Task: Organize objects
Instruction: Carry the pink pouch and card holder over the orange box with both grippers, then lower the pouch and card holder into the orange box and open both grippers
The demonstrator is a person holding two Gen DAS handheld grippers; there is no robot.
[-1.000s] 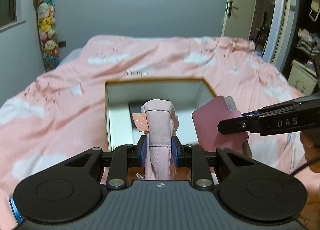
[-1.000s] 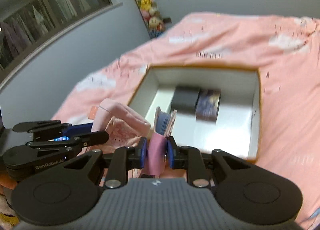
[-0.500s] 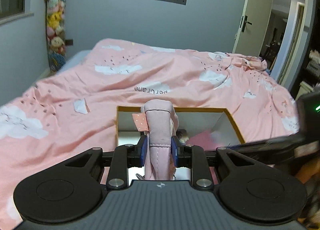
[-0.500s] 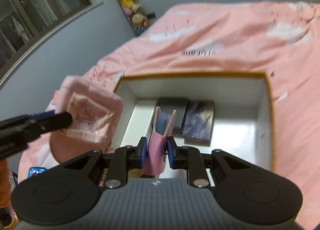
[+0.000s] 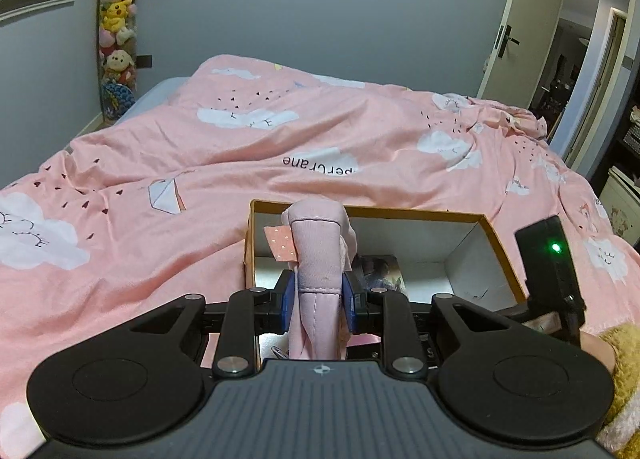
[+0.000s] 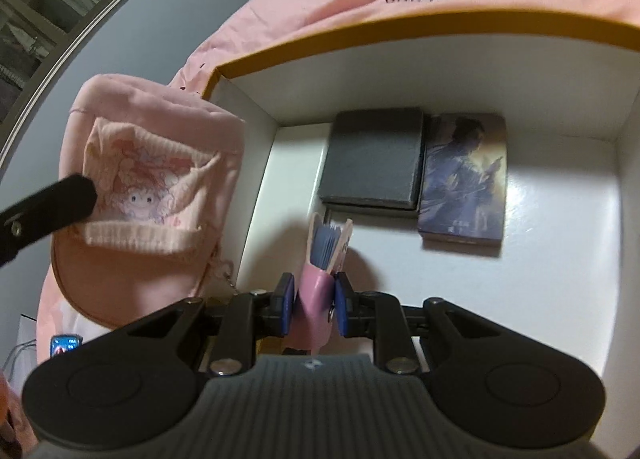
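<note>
My left gripper (image 5: pixel 319 299) is shut on a pale pink fabric pouch (image 5: pixel 319 255), held upright in front of the open cardboard box (image 5: pixel 420 215). The right wrist view shows that same pink pouch (image 6: pixel 156 187), with a cartoon print, hanging outside the box's left wall (image 6: pixel 256 163). My right gripper (image 6: pixel 314 303) is shut on a small pink card holder (image 6: pixel 320 279) with blue cards sticking out, low inside the box over its white floor. A dark grey flat case (image 6: pixel 374 159) and a picture card box (image 6: pixel 464 179) lie side by side on that floor.
The box sits on a bed with a pink cloud-print duvet (image 5: pixel 160 163). A column of plush toys (image 5: pixel 118 39) hangs in the far left corner, and a door (image 5: pixel 516 27) stands open at the right. A yellow fuzzy sleeve (image 5: pixel 624 379) shows at the right edge.
The right gripper has dropped down into the box with the card holder, so the box floor looms larger. The left gripper has pulled back and leftward with the pouch, outside the box.
</note>
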